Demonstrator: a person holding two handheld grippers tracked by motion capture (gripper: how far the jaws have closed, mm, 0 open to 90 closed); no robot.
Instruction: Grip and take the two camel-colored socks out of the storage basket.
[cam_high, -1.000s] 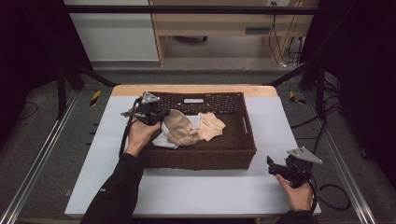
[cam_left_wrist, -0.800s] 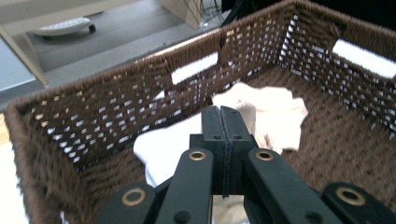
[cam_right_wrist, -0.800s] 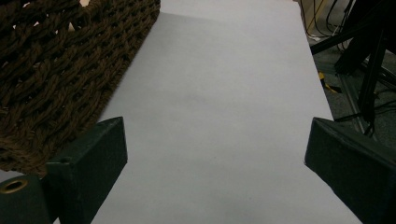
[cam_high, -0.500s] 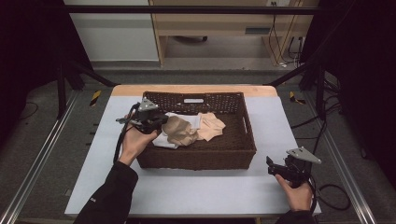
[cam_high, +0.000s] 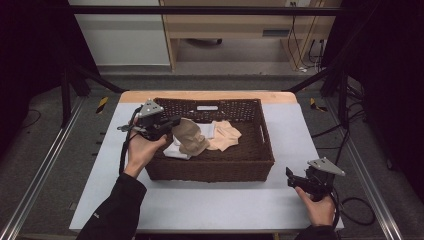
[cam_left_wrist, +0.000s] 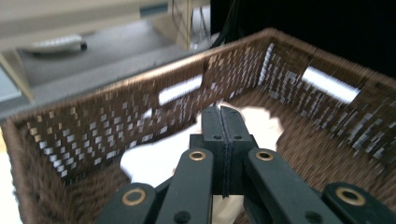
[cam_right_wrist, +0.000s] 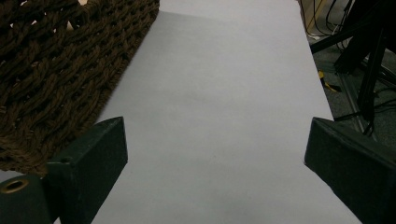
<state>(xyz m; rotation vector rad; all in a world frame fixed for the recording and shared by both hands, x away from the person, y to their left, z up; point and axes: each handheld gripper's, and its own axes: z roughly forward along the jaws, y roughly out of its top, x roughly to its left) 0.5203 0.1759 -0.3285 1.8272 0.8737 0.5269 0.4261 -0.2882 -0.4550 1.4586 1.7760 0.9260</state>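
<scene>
While left hand-held gripper (cam_left_wrist: 222, 122) pinches tan cloth (cam_high: 190, 138) over basket (cam_high: 210, 167), right hand-held gripper (cam_right_wrist: 215, 154) gapes.

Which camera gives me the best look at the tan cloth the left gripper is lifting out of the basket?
The high view: the tan cloth hangs from the left gripper above the basket, whole and unblocked. In the left gripper view the closed jaws cover it, and white cloth lies beyond them. The right gripper view shows the basket's wall and bare table.

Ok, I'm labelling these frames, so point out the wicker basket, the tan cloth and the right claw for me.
wicker basket (cam_high: 210, 170): high view, on its near outer wall.
tan cloth (cam_high: 189, 136): high view, middle of the bunched fabric.
right claw (cam_high: 290, 177): high view, at its jaw tips, over the table.
</scene>
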